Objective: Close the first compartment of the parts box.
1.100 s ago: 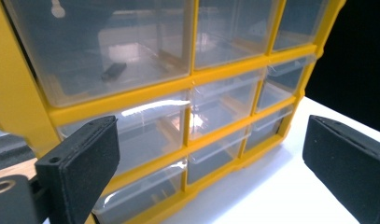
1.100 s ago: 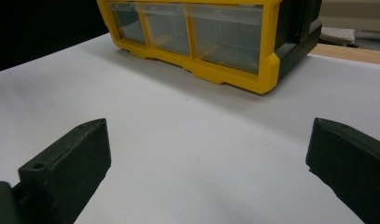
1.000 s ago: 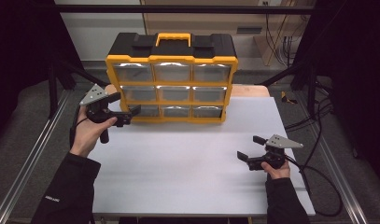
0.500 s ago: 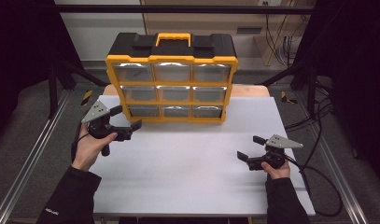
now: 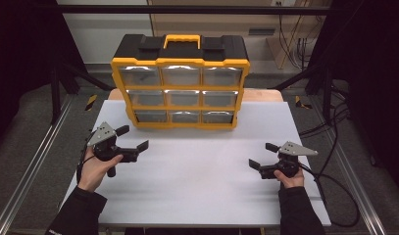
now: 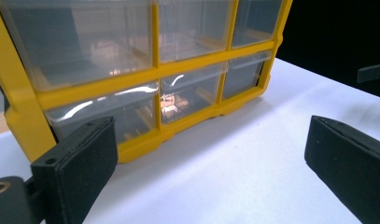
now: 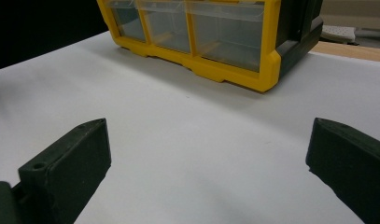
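Yellow drawer cabinet (image 5: 180, 81) sits at far centre of the white table (image 5: 202, 181), drawers all closed. Left gripper (image 5: 133, 138) jaws spread, empty, near the bottom-left drawer (image 5: 151, 116). Right gripper (image 5: 260, 155) spread, idle at near right. Looks like approach step; next: line up on the drawer front.

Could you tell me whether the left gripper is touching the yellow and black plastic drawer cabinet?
Apart. In the high view, bare white table separates the left gripper from the yellow and black plastic drawer cabinet.
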`<state>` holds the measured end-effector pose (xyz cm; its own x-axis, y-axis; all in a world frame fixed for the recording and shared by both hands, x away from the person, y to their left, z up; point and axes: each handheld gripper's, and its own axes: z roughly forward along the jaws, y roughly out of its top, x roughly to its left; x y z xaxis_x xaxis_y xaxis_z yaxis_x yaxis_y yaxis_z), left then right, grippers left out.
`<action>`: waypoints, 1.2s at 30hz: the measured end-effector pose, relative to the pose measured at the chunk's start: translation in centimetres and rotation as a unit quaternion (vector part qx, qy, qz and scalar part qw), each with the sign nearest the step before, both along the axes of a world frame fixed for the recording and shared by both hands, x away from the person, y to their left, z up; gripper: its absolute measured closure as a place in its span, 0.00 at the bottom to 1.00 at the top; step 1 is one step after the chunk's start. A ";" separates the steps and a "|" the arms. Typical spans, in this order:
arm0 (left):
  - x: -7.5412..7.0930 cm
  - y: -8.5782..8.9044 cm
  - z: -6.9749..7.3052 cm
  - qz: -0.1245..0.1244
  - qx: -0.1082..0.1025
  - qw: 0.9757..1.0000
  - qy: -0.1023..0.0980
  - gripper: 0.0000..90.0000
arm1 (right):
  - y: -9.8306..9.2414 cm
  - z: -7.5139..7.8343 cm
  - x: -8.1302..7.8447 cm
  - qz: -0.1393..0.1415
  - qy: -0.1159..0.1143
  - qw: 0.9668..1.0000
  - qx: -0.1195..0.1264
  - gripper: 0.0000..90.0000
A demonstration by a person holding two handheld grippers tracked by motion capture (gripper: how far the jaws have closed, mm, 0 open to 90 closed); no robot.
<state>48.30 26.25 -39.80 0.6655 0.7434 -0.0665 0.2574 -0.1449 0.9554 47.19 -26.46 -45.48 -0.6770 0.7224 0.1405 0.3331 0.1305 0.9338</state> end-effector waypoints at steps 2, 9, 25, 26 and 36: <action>-0.2 0.2 -0.7 0.000 -0.002 1.000 0.005 0.02 | 0.0 0.0 0.0 -0.001 0.001 1.000 0.000 0.01; -0.6 0.7 -2.3 0.001 -0.007 1.000 0.015 0.02 | 0.0 -0.1 -0.1 -0.001 0.003 1.000 -0.001 0.01; -1.4 2.3 -5.1 0.005 0.005 0.999 0.040 0.02 | -0.1 -0.4 -0.3 0.001 0.007 1.000 -0.003 0.01; -1.4 2.4 -5.2 0.005 0.005 0.999 0.041 0.02 | 0.0 -0.4 -0.3 0.001 0.007 1.000 -0.004 0.01; -1.4 3.0 -6.0 0.012 0.006 0.999 0.045 0.02 | 0.0 -0.5 -0.4 0.002 0.009 1.000 -0.006 0.01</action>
<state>46.87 29.26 -45.77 0.6389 0.7605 -0.1158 0.3455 -0.1492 0.9265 46.81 -26.49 -45.99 -0.6767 0.7219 0.1451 0.3499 0.1418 0.9260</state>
